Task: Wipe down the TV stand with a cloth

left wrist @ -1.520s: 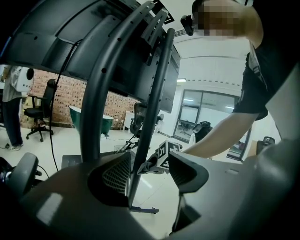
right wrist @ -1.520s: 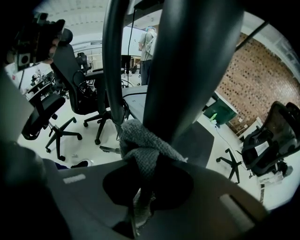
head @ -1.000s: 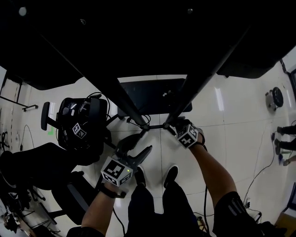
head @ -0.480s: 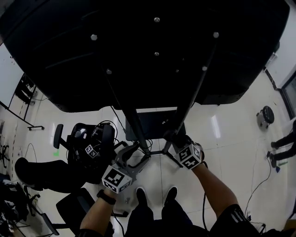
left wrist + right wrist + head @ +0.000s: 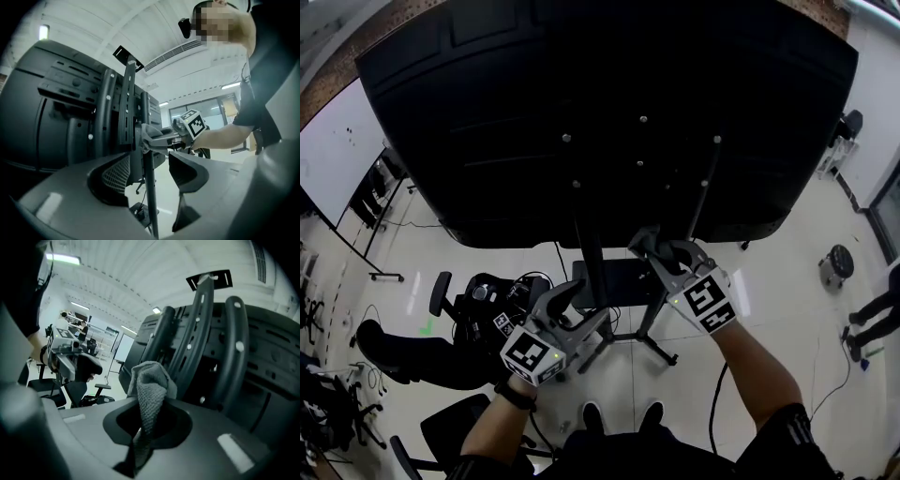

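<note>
Right gripper [image 5: 652, 246] has risen from the stand's foot to just under TV back [image 5: 581, 112]. Jaws clamp grey cloth [image 5: 150, 380], which sits at its tips against TV stand post [image 5: 586, 253]. Left gripper [image 5: 581, 305] is wide open, thin strut [image 5: 149, 197] in its gap. Judgement: wipe is moving up the stand.

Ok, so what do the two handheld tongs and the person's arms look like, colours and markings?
Both the left tongs and the right tongs are grey moulded plastic. Each carries a white cube printed with black square markers and has a small green light. The person wears a black short-sleeved top, white-striped on the right sleeve, and a black wristband on the left wrist.
</note>
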A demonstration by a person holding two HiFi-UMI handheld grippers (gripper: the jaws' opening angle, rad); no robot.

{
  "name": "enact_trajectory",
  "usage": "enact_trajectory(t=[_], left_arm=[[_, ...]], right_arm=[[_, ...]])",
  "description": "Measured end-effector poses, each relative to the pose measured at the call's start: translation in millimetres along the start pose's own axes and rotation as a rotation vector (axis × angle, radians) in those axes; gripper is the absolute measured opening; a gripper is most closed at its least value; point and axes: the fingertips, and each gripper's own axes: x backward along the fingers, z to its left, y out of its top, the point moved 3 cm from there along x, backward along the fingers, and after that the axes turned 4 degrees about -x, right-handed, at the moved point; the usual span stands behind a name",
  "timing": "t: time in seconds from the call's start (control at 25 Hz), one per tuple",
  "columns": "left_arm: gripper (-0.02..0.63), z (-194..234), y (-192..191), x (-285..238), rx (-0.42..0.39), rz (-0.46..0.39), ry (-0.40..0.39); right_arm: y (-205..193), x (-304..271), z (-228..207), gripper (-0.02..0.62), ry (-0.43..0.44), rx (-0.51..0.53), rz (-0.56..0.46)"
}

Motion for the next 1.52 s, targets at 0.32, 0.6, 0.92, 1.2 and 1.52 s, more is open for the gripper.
enact_trajectory(t=[0.32, 0.6, 0.92, 1.2, 1.52], left_arm=[[0.279, 18, 86, 22, -0.122, -0.096, 0.035], [0.278, 33, 120, 36, -0.159, -0.137, 0.057], [0.278, 45, 115, 47, -0.145, -0.137, 0.084], [0.278, 51, 98, 48, -0.123, -0.122, 0.082], [0.278, 54, 68, 42, -0.076, -0.082, 0.078]], right_arm=[[149, 8, -21, 0.029, 0.009, 0.114, -0.165], [227, -20, -42, 0.029, 0.012, 0.145, -0.168], [250, -45, -47, 0.029, 0.013, 0.166, -0.145], [207, -57, -33, 0.029, 0.058, 0.112, -0.092], [154, -71, -19, 0.029, 0.104, 0.065, -0.029]])
